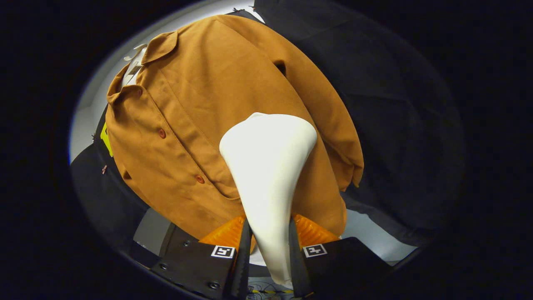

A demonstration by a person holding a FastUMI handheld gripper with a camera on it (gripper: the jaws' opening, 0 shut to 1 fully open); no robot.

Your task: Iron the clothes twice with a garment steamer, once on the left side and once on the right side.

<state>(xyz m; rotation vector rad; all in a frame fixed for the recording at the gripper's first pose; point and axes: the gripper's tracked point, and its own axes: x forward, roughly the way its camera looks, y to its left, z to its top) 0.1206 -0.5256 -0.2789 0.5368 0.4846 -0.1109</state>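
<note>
We see a brown shirt [195, 108] of matt woven cloth with a soft, slightly brushed look, its stitched placket carrying small glossy buttons [162, 133]. Clamped from both sides by the gripper [268, 235] is a garment steamer [268, 166] of smooth white plastic with a satin sheen. The fingers [243, 266] show ridged, toothed inner edges, and the booth wall [399, 125] behind is dull black cloth.

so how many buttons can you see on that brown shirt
2 clear buttons on the shirt placket: one midway down, one lower, beside the steamer that the gripper is shut on. Possibly another near the collar; the steamer head may hide more.
</note>
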